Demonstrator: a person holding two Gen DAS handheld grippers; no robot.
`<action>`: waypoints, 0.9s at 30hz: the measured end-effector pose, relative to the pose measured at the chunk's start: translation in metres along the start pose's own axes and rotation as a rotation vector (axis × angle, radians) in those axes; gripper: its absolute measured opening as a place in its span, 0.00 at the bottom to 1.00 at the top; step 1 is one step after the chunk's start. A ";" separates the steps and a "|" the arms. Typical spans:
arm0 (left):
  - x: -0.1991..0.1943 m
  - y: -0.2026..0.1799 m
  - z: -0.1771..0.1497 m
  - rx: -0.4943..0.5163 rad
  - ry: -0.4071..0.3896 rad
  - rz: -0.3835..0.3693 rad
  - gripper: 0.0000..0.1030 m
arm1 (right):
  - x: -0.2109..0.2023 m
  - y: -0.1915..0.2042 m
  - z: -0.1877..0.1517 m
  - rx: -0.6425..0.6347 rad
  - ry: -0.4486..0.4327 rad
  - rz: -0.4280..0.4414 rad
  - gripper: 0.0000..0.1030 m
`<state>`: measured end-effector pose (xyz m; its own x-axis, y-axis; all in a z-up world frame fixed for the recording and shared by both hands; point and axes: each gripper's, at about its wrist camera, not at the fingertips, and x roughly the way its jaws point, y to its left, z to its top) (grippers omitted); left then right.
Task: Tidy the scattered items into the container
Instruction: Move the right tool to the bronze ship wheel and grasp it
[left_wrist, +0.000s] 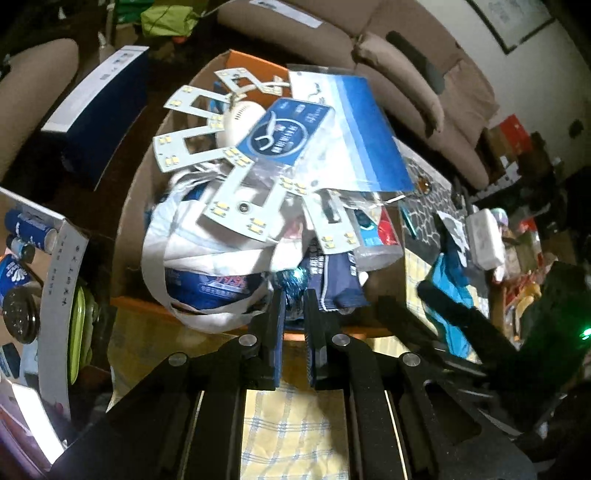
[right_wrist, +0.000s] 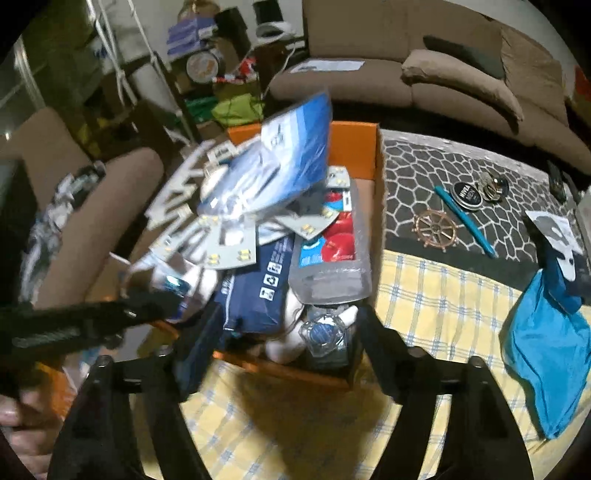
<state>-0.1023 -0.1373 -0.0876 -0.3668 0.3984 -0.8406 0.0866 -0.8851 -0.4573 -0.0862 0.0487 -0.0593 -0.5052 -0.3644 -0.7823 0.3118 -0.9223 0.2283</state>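
An orange cardboard box (left_wrist: 125, 229) (right_wrist: 376, 155) stands on the yellow checked cloth, piled with a white LED panel (left_wrist: 236, 206), a blue-striped packet (left_wrist: 354, 140) (right_wrist: 291, 147), a white bag (left_wrist: 207, 258) and a red-and-blue pack (right_wrist: 332, 240). My left gripper (left_wrist: 294, 295) is shut on a small shiny teal-blue wrapped item (left_wrist: 294, 286) at the box's near edge; it shows from the side in the right wrist view (right_wrist: 173, 291). My right gripper (right_wrist: 286, 328) is open over the box's near right corner, above a small clear blue-capped item (right_wrist: 323, 332).
On the patterned mat to the right lie a teal pen (right_wrist: 465, 221), a black Nivea tin (right_wrist: 467, 195), a brass ship's wheel (right_wrist: 436, 229) and some round metal bits (right_wrist: 493, 186). A blue cloth (right_wrist: 546, 362) lies at right. Brown sofas stand behind; boxes (left_wrist: 59, 280) crowd the left.
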 end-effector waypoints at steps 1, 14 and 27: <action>0.000 -0.002 0.001 0.012 0.003 -0.024 0.08 | -0.007 -0.004 -0.001 0.008 -0.005 0.009 0.78; -0.028 -0.022 -0.004 0.027 -0.107 -0.048 0.53 | -0.117 -0.066 -0.057 -0.015 -0.096 -0.129 0.92; -0.027 -0.101 -0.024 0.205 -0.271 0.038 0.78 | -0.115 -0.182 -0.086 0.203 -0.168 -0.251 0.99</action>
<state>-0.0790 -0.0526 -0.0255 -0.6024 0.3101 -0.7355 -0.0725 -0.9389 -0.3364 -0.0153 0.2694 -0.0604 -0.6759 -0.1237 -0.7265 0.0033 -0.9863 0.1648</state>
